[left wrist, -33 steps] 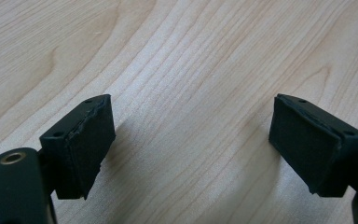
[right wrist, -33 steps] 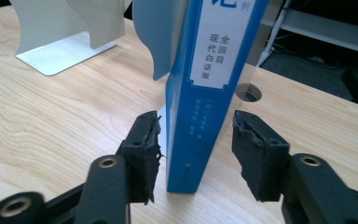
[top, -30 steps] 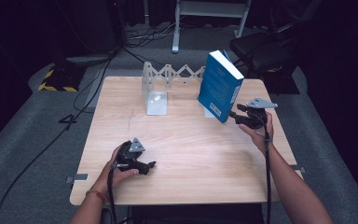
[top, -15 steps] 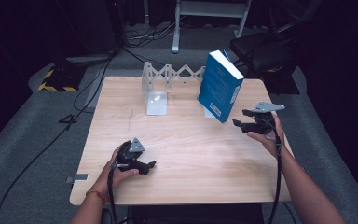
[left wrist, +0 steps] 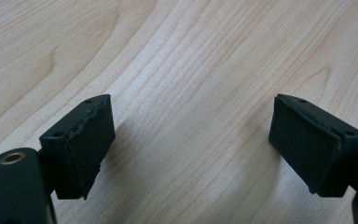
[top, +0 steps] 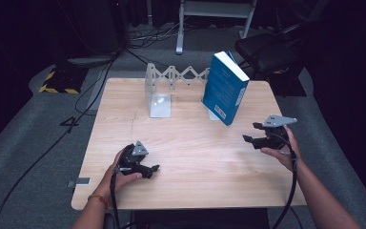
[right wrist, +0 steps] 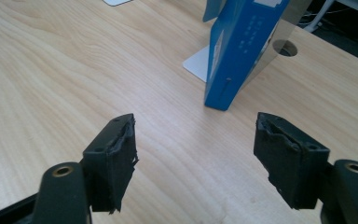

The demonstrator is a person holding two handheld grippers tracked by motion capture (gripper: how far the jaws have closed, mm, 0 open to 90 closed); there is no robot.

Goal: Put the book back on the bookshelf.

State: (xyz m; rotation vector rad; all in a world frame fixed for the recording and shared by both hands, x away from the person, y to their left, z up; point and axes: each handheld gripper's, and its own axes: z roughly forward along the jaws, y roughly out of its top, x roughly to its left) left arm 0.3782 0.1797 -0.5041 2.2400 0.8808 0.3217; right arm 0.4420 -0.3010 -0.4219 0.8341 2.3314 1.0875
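Since the earlier frame the right tool [top: 253,140] has drawn back from the blue book [top: 225,88] toward the right edge of the frame, and now hangs above the table [top: 190,157] at right of centre, held in the person's right hand [top: 281,148]. The book stands tilted in the upper middle of the high view, leaning against a metal bookend [right wrist: 279,35] behind it. In the right gripper view the book [right wrist: 240,51] sits at upper centre, well apart from the tool's jaws, which are spread wide with nothing between them. To the left of the book, in the upper middle, a second silver bookend [top: 158,93] stands on the table, with a zigzag metal rack [top: 186,74] running between the two. The left tool [top: 152,169] rests low on the table at lower left, gripped by the left hand [top: 124,167]. In the left gripper view its jaws are spread apart over bare wood [left wrist: 191,93], holding nothing.
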